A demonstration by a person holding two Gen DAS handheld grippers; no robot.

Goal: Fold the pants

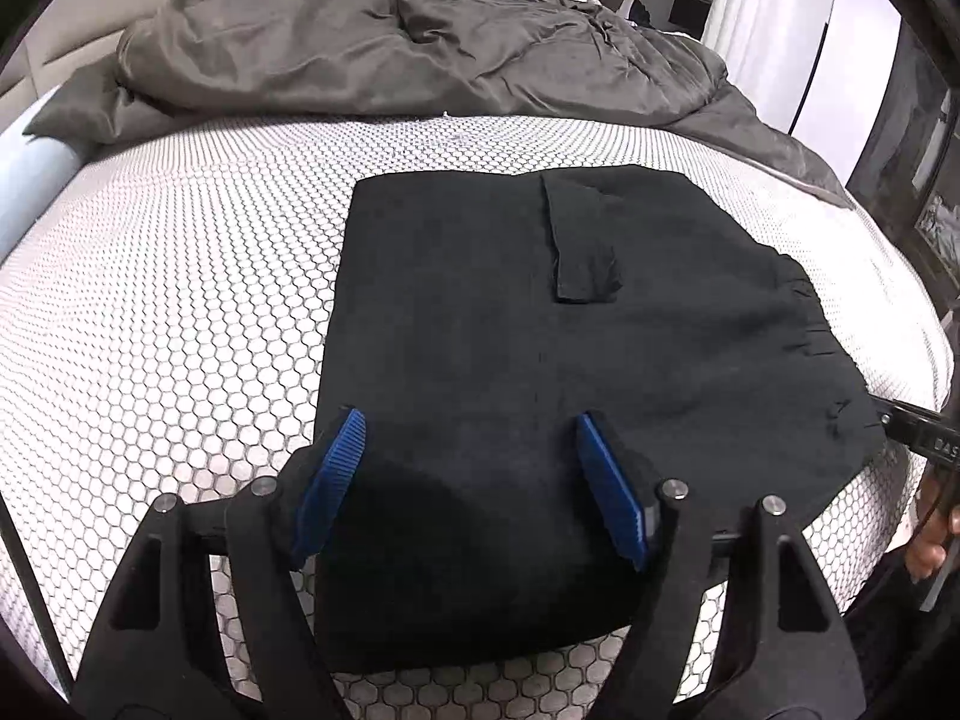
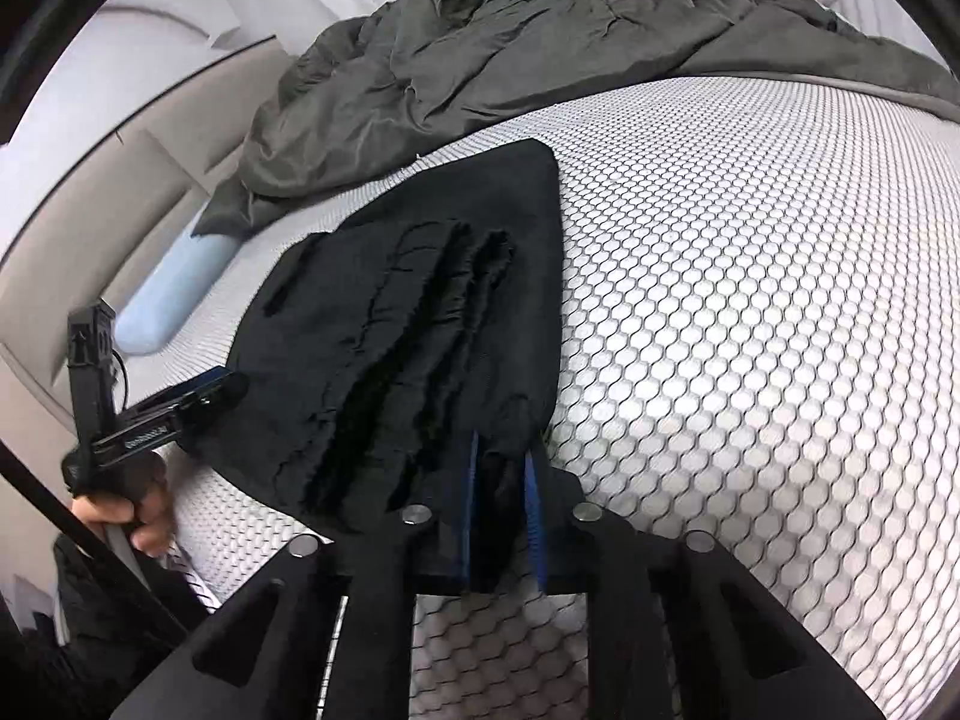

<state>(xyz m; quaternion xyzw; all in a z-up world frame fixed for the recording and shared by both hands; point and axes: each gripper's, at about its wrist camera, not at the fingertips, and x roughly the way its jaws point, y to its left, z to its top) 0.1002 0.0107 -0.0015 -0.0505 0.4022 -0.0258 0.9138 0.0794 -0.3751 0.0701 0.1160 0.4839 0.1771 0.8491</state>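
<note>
- Blue-padded fingers of the left gripper [image 1: 471, 486] are standing wide at the bottom centre of the left wrist view, and the near edge of the black pants [image 1: 516, 324] is lying between them with neither pad pressing it.
- Low in the right wrist view, the right gripper [image 2: 503, 510] is pinching narrow on a bunched corner of the pants beside the gathered waistband [image 2: 420, 324]; cloth is filling the gap between its pads.
- Soft and limp, the cloth is looking light and matte rather than slippery; I judge it will sag and crease wherever it is not held, so a fold is wanting two grips on one edge.
- Best holds seem to be the thick waistband corners and the near hem, where layers are stacking.
- Across the middle of both views, the pants are lying flat, already doubled, on the white honeycomb mattress [image 1: 180, 312].
- Farthest, along the top, a grey duvet [image 1: 360, 42] is lying heaped, well apart from the pants.
</note>
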